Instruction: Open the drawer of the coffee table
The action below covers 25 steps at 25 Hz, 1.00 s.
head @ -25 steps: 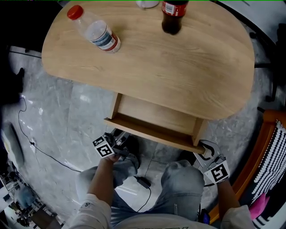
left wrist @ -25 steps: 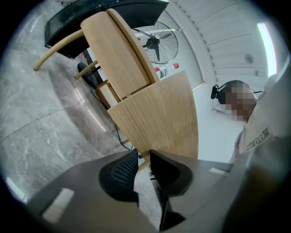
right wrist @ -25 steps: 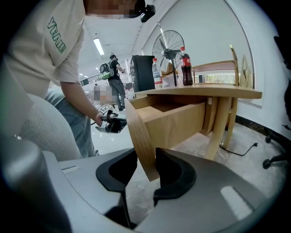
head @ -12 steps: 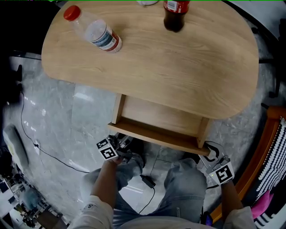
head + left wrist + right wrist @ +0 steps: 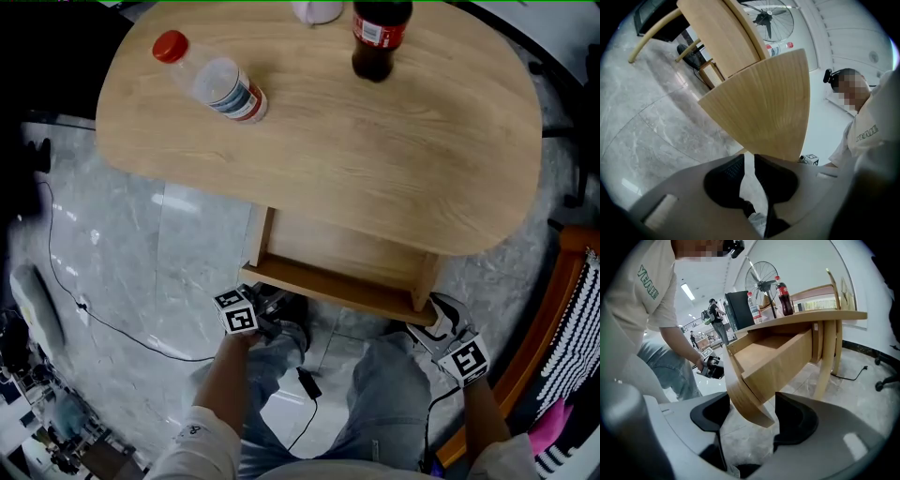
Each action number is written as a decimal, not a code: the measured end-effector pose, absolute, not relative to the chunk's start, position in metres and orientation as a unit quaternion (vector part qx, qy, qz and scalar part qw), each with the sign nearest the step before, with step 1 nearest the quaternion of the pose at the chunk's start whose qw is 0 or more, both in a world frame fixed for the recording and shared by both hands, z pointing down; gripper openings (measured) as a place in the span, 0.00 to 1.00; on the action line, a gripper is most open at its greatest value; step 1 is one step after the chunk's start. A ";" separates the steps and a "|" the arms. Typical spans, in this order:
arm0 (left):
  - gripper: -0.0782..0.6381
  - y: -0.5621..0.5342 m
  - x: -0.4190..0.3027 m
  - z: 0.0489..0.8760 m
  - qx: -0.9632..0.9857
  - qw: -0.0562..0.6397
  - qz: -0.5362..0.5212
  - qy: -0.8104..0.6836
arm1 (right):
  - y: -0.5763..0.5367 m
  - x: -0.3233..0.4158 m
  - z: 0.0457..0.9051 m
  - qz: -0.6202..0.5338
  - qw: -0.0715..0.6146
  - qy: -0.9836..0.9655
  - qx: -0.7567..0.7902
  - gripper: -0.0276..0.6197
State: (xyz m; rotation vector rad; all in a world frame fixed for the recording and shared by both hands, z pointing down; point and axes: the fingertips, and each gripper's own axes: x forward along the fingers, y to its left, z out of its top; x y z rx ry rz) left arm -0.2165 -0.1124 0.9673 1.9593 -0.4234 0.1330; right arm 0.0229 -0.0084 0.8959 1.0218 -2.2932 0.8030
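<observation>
The coffee table (image 5: pixel 328 131) has a light wooden oval top, and its drawer (image 5: pixel 330 285) stands pulled out toward me. My right gripper (image 5: pixel 440 316) is at the right end of the drawer front (image 5: pixel 737 376). Its jaws have just been opening, and the board's end sits between them with a gap at the right pad (image 5: pixel 787 413). My left gripper (image 5: pixel 270 307) hangs just below the drawer's left end. In the left gripper view its jaws (image 5: pixel 750 159) are shut to a thin slit with nothing in them, and the drawer front's corner (image 5: pixel 764 108) lies just beyond the tips.
A clear water bottle (image 5: pixel 214 79) lies on the tabletop, with a cola bottle (image 5: pixel 380 37) and a white cup (image 5: pixel 317 9) at the far edge. A black cable (image 5: pixel 94 319) runs over the marble floor. An orange chair (image 5: pixel 562 309) stands at right. My knees are under the drawer.
The right gripper's jaws have spread apart around the drawer front's end. The left gripper has shifted a little right, under the drawer's left end. The drawer remains pulled out.
</observation>
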 end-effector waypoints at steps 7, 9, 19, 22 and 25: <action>0.18 -0.093 -0.245 0.944 0.815 0.539 0.108 -0.183 | 0.029 0.049 0.883 0.324 0.287 -0.809 0.399 0.52; 0.18 -0.094 -0.255 0.916 0.824 0.524 0.117 -0.182 | 0.033 0.063 0.857 0.325 0.289 -0.798 0.418 0.52; 0.17 -0.187 -0.185 0.594 0.936 0.312 0.062 -0.154 | -0.101 0.033 0.537 0.178 0.119 -0.850 0.481 0.49; 0.17 -0.212 -0.144 0.474 0.961 0.238 0.014 -0.142 | -0.129 0.006 0.443 0.126 0.082 -0.867 0.475 0.47; 0.17 -0.210 -0.115 0.366 0.978 0.172 -0.014 -0.119 | -0.140 -0.015 0.361 0.088 0.064 -0.875 0.471 0.47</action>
